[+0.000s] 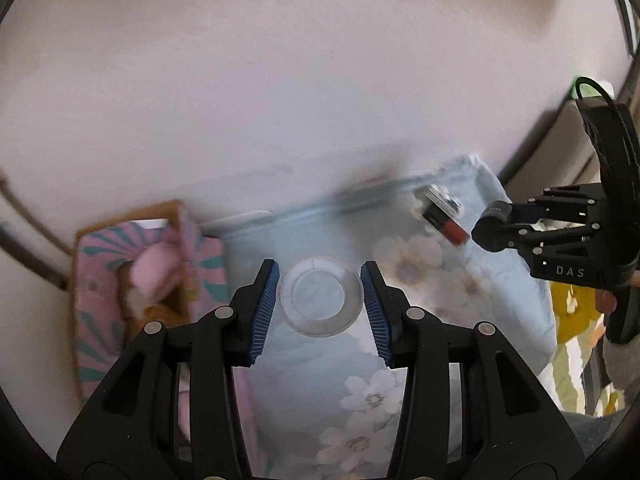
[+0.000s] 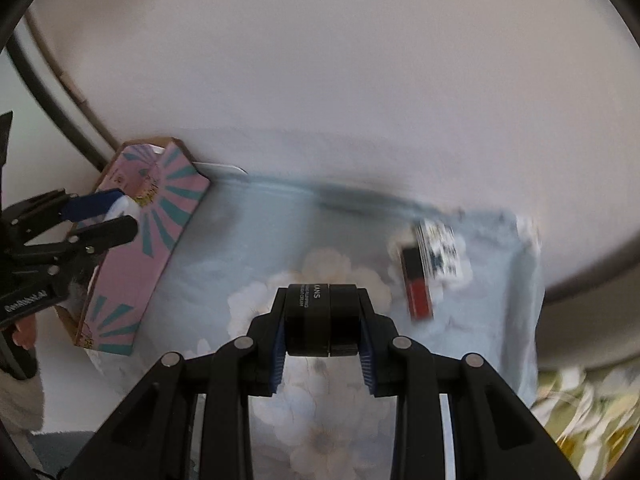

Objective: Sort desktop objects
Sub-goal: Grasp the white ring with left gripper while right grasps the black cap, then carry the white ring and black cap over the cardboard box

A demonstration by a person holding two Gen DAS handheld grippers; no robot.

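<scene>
My left gripper (image 1: pixel 320 276) is shut on a clear round lid-like container (image 1: pixel 318 300), with the blue pads (image 1: pixel 264 312) against its sides, above the cloth. In the right wrist view the left gripper (image 2: pixel 126 210) hangs over the pink and teal box (image 2: pixel 160 236) with a pale thing between its fingers. My right gripper (image 2: pixel 322 300) is shut on a black cylindrical jar (image 2: pixel 322 320) with white lettering. From the left wrist view the right gripper (image 1: pixel 490 224) shows at the right edge. A small red, black and white box (image 2: pixel 428 268) lies on the cloth.
A light blue floral cloth (image 2: pixel 248 248) covers the surface. The open pink and teal box (image 1: pixel 100 304) holds pink items. The small box (image 1: pixel 444 220) lies near the cloth's far right corner. A white wall stands behind. Yellow-green floral fabric (image 2: pixel 580 408) lies at the right.
</scene>
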